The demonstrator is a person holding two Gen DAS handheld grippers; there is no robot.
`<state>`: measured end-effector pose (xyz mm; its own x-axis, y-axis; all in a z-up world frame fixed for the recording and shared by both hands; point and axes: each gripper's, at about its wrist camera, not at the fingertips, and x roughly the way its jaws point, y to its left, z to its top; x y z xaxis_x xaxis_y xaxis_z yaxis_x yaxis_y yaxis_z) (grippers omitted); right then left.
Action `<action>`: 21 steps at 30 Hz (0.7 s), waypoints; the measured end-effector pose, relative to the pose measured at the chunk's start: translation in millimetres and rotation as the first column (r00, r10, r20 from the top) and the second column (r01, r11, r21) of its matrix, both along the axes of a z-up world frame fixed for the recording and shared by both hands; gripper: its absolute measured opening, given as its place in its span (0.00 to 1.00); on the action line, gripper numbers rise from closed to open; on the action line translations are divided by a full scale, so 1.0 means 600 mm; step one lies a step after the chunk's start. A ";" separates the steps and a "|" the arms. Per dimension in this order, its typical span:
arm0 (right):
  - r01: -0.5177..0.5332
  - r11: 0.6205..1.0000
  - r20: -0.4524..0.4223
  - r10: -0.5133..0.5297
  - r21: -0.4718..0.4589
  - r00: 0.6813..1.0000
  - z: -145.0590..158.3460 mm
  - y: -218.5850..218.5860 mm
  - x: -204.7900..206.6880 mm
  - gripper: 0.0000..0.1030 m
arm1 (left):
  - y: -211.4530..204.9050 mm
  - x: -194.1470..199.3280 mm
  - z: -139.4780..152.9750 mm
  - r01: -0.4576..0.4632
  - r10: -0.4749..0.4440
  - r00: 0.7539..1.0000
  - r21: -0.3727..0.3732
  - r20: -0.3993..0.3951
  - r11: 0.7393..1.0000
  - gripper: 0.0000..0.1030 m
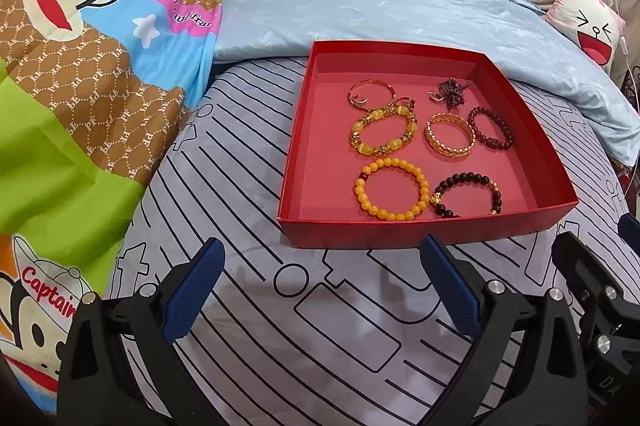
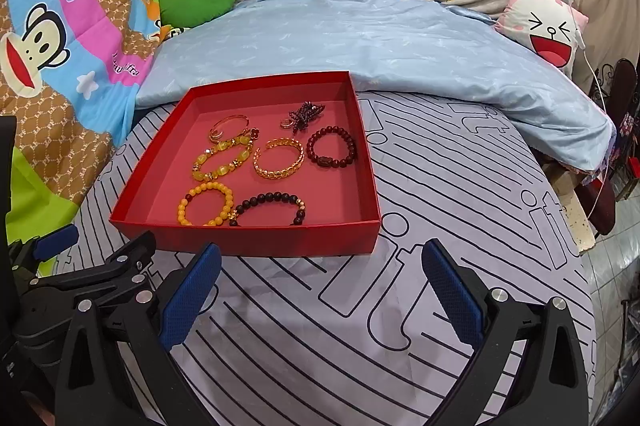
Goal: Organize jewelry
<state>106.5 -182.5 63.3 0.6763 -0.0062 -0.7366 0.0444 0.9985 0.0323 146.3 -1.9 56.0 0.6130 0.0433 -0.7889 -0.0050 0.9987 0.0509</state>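
The red tray (image 1: 424, 230) sits on a soft bed (image 1: 248, 185) just ahead of both jaws, so a push on its near wall could tip it or slide it. Inside lie 7 pieces packed close: the yellow bead bracelet (image 1: 391, 188) touches the dark bead bracelet (image 1: 466, 194), so pinching 1 may drag its neighbour. Left gripper (image 1: 322, 290) and right gripper (image 2: 320, 292) both gape, holding nothing.

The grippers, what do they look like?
The left gripper and right gripper match: black plastic frames, silver round bolts, and two fingers each lined with bumpy dark blue pads. No hands or sleeves show.
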 end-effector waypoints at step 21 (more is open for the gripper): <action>0.004 1.000 -0.006 -0.004 -0.002 1.000 -0.003 0.001 0.000 0.94 | -0.003 0.005 -0.003 0.007 -0.007 1.000 -0.007 -0.022 1.000 0.89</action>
